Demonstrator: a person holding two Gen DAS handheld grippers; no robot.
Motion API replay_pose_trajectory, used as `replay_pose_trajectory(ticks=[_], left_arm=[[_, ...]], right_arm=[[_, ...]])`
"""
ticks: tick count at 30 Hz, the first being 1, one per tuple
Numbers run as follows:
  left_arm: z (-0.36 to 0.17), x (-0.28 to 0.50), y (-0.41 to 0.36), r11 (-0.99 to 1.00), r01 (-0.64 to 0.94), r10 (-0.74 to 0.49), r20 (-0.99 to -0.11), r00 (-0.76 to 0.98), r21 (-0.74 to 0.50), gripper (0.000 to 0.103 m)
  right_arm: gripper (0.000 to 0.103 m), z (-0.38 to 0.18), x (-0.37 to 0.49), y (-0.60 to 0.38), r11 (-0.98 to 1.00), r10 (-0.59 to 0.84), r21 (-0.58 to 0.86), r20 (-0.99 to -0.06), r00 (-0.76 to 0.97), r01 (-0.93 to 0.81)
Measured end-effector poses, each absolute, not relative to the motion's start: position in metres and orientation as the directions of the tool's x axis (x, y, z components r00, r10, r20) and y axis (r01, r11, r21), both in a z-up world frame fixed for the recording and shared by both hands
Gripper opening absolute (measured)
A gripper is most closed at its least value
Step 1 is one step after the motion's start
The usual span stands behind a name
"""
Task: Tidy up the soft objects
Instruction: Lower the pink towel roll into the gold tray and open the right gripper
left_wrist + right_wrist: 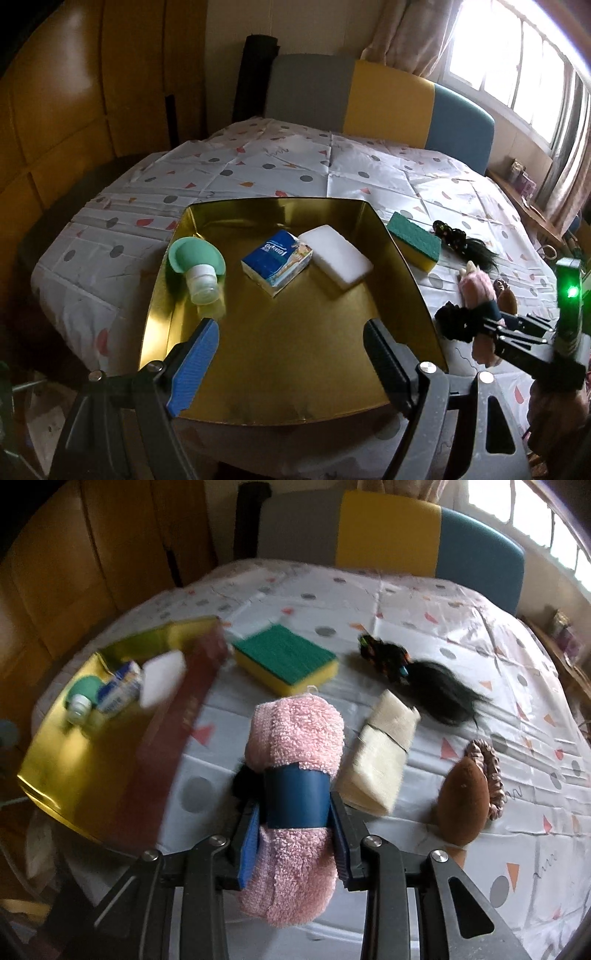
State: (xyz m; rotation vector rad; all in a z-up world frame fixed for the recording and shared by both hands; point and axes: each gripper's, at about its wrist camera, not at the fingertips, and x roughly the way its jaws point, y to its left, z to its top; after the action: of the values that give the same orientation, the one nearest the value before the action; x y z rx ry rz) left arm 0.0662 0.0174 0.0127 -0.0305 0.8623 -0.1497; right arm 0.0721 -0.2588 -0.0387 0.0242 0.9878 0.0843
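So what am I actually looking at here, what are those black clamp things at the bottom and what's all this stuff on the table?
Those are two hand-held claws, each carrying a camera that looks along its fingers. One picture comes from the left claw, open and empty above a gold tray. The tray holds a tissue pack, a white sponge and a green-capped bottle. The other picture comes from the right claw, shut on a rolled pink towel with a blue band. On the spotted tablecloth lie a green and yellow sponge, a black hairpiece, a cream folded cloth and a brown pad.
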Motion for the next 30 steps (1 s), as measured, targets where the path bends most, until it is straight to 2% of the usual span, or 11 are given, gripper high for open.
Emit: replay_pose_trajectory(ticks=[10, 15, 25, 30], left_arm=[[0.01, 0.064, 0.037, 0.991, 0.081, -0.135, -0.753, 0.645, -0.108, 0.082], [0.007, 0.065, 0.056, 0.991, 0.036, -0.122, -0.756, 0.643, -0.129, 0.082], [-0.001, 0.063, 0.079, 0.988, -0.023, -0.104, -0.767, 0.634, -0.153, 0.082], [0.001, 0.064, 0.081, 0.985, -0.019, -0.12, -0.761, 0.638, -0.171, 0.082]], right_arm=[[0.034, 0.005, 0.089, -0.185, 0.968, 0.242, 0.151, -0.787, 0.568, -0.203], [0.035, -0.004, 0.109, -0.143, 0.95, 0.28, 0.159, -0.813, 0.51, -0.269], [0.035, -0.038, 0.135, -0.117, 0.946, 0.269, 0.158, -0.87, 0.413, -0.282], [0.034, -0.031, 0.126, -0.125, 0.943, 0.289, 0.171, -0.848, 0.444, -0.287]])
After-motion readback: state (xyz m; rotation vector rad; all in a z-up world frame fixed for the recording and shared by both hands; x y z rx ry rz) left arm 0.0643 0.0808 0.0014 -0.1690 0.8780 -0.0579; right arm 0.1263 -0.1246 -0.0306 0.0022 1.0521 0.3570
